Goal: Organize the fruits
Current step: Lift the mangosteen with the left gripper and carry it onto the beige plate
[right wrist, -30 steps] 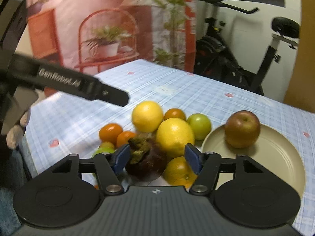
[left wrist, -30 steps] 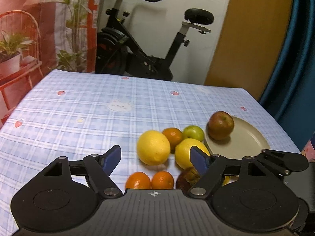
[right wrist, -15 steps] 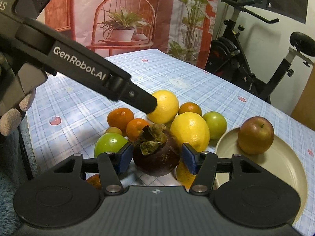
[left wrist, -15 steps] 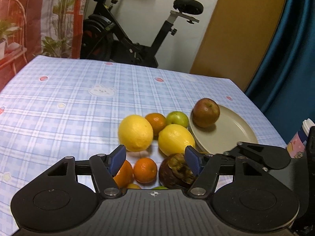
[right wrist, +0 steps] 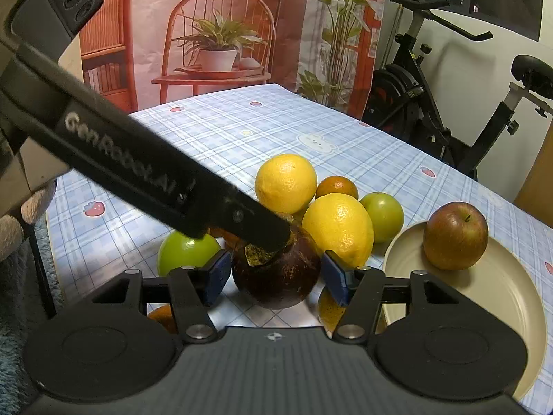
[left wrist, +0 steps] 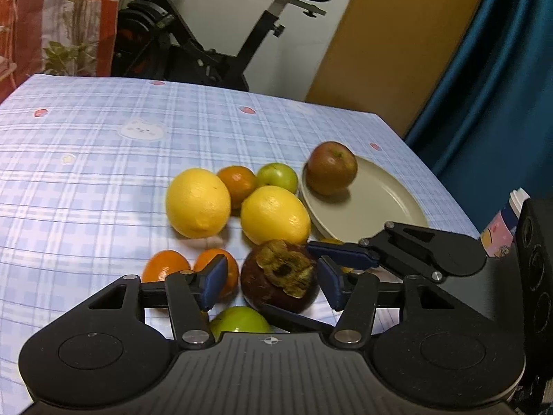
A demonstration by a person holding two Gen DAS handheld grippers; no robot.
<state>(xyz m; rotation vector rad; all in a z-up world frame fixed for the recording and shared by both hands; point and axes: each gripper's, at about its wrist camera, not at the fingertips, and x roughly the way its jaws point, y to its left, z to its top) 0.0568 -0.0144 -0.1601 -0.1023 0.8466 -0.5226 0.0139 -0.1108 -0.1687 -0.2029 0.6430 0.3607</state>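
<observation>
A dark mangosteen (left wrist: 280,276) sits on the checked tablecloth between the pads of my open left gripper (left wrist: 273,278). My right gripper (right wrist: 276,273) is open around the same mangosteen (right wrist: 276,276), pads close to its sides. In the right wrist view the left gripper's finger (right wrist: 166,176) reaches over its top. Two yellow lemons (left wrist: 197,202) (left wrist: 274,215), oranges (left wrist: 238,181) (left wrist: 164,269) and green fruits (left wrist: 278,177) (right wrist: 186,252) lie around it. A red apple (left wrist: 331,167) rests on the beige plate (left wrist: 380,207).
An exercise bike (left wrist: 207,34) stands beyond the table's far edge. A patterned cup (left wrist: 504,228) stands right of the plate. A blue curtain (left wrist: 501,69) hangs at the right. The table's near-left edge (right wrist: 52,242) drops off beside my left hand.
Both grippers moved in on the mangosteen; it now sits between both pairs of pads. The left gripper swung right and down over the fruit pile.
</observation>
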